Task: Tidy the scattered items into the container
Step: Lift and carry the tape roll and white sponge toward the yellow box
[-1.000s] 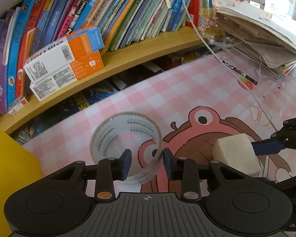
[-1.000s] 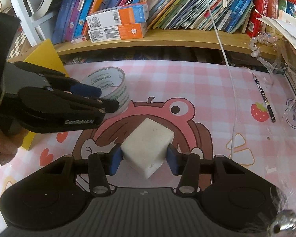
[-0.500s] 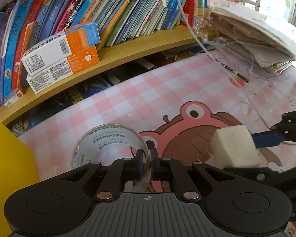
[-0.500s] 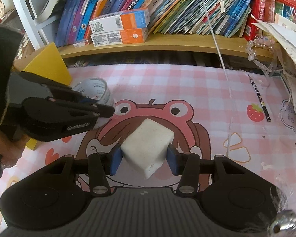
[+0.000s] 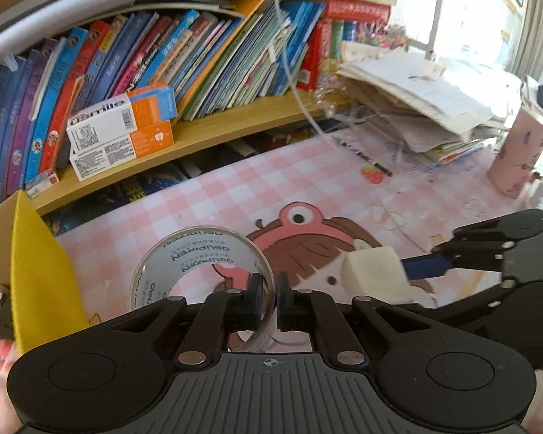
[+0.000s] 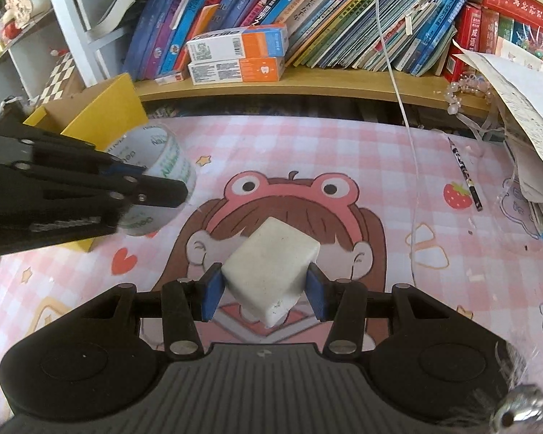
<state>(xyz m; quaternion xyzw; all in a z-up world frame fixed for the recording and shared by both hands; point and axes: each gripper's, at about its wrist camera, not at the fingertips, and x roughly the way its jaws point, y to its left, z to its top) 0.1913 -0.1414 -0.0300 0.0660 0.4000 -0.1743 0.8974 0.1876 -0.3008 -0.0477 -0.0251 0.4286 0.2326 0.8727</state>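
Observation:
My left gripper [image 5: 269,294] is shut on the wall of a clear tape roll [image 5: 199,256], which hangs lifted above the pink mat. The same tape roll [image 6: 155,166] shows in the right wrist view, pinched by the left gripper [image 6: 177,190] next to the yellow cardboard box [image 6: 105,108]. My right gripper [image 6: 264,291] is shut on a white foam block [image 6: 271,264], held off the mat. That block [image 5: 374,269] also appears at the right in the left wrist view, with the right gripper's blue pad against it. The yellow box [image 5: 40,282] stands at the left edge.
A wooden shelf [image 6: 325,79] with leaning books and two stacked toothpaste boxes [image 6: 235,58] runs along the back. A white cable [image 6: 398,83] hangs down to the mat. A pencil [image 6: 465,173] lies near a paper pile [image 5: 416,108] at right. A pink cup [image 5: 517,155] stands far right.
The left gripper shut on the tape roll's wall and lifted it toward the yellow box. The right gripper, still holding the white block, rose a little and drew back.

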